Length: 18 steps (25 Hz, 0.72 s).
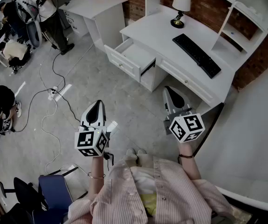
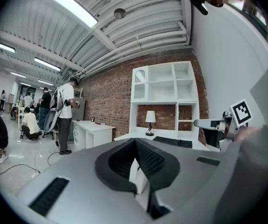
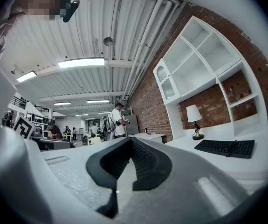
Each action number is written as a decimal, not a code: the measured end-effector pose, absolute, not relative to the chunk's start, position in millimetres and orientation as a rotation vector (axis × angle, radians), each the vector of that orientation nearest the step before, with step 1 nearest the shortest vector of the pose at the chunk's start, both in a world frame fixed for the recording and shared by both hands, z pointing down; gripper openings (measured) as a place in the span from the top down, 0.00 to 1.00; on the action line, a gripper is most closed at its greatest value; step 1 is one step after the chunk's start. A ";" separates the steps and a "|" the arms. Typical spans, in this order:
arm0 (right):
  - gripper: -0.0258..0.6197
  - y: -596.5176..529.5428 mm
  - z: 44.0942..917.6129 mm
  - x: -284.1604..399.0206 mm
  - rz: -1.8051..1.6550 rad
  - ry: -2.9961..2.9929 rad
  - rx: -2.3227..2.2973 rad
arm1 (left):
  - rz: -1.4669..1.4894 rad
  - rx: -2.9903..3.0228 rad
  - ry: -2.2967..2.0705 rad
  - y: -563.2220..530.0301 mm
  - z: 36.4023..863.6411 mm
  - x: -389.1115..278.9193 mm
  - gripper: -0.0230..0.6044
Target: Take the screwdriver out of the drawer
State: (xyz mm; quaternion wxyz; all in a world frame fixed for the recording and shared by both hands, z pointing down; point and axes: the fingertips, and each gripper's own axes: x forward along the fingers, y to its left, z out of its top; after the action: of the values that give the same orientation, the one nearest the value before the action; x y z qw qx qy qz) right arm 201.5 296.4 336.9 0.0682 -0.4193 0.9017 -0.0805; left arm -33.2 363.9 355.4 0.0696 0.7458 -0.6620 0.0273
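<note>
A drawer (image 1: 133, 55) stands pulled out of the white desk (image 1: 166, 29), well ahead of both grippers. I see no screwdriver in any view, and what shows of the drawer's inside looks bare white. My left gripper (image 1: 98, 104) hangs over the grey floor, shut and holding nothing; its jaws meet at the tip (image 2: 134, 142) in the left gripper view. My right gripper (image 1: 168, 90) is held near the desk's front edge, also shut and empty, with its jaws together (image 3: 131, 141). Both point roughly level toward the desk.
On the desk are a black keyboard (image 1: 196, 55) and a lamp (image 1: 180, 6), with a white shelf unit (image 1: 250, 17) behind. A second white desk (image 1: 94, 8) stands to the left. Cables (image 1: 54, 101) lie on the floor, several people are at far left, and a blue chair (image 1: 54, 190) is nearby.
</note>
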 end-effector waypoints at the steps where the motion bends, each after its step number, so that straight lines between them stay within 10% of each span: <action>1: 0.95 295.2 337.4 203.1 -0.243 2.717 -1.265 | 0.082 2.245 -1.991 362.9 355.6 -31.6 0.97; 18: 0.95 268.1 356.9 213.9 -0.314 2.699 -1.294 | 0.075 2.203 -1.976 345.7 367.1 -19.9 0.97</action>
State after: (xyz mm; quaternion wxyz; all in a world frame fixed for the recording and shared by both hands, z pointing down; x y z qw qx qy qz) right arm 213.9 268.1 356.9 0.0660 -0.4290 0.8949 -0.1041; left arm -19.9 345.7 367.1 0.0906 0.7411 -0.6648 0.0252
